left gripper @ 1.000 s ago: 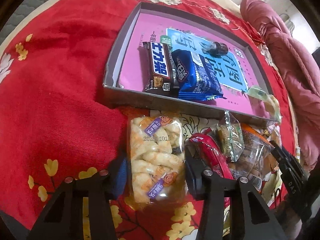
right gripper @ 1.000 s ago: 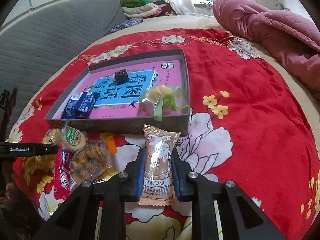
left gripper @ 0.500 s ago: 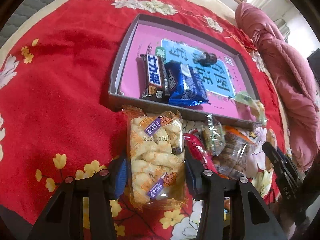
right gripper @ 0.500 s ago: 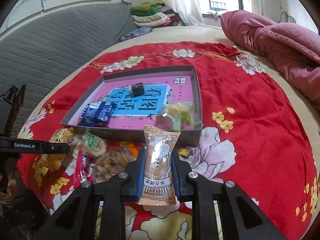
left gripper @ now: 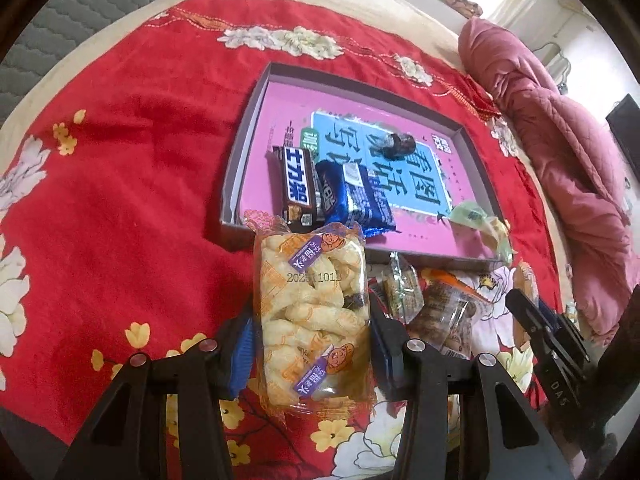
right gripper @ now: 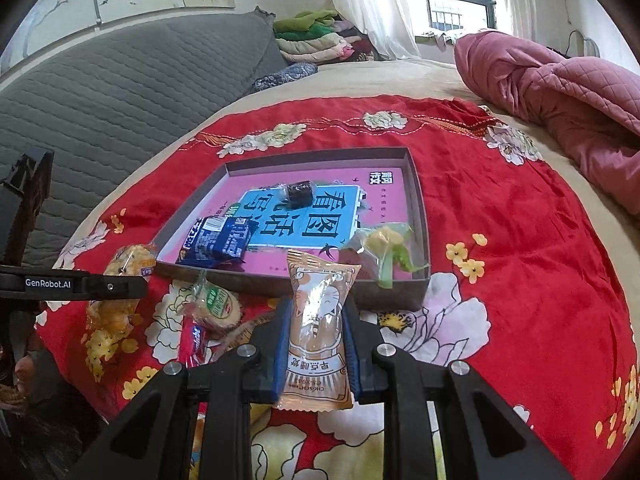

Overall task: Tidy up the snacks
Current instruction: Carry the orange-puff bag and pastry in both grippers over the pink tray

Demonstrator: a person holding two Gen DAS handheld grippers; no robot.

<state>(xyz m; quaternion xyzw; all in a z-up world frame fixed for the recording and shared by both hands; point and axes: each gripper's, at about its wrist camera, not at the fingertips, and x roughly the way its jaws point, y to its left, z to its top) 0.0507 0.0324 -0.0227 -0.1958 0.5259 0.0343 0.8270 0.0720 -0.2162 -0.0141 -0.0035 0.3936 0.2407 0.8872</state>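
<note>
Inside the box [left gripper: 240, 152] four snacks lie; my left gripper [left gripper: 310, 344] pinches the twist bag [left gripper: 312, 304], my right gripper [right gripper: 316, 340] the cat packet [right gripper: 318, 328]; some loose snacks [right gripper: 212, 304] remain on the bed.

The left gripper [left gripper: 312, 340] is built of matte black struts that fork into two fingers, each joint fixed by a round silver screw. Blue pads [left gripper: 243, 350] line the inner faces of its jaws. The right gripper [right gripper: 318, 344] has the same black frame, four silver screw heads across its linkage, and blue strips along the insides of its jaws. Seen from the right wrist view, the left gripper's side bar carries white "GenRobot.AI" lettering; from the left wrist view, the right gripper's black body shows embossed letters reading "DAS".
</note>
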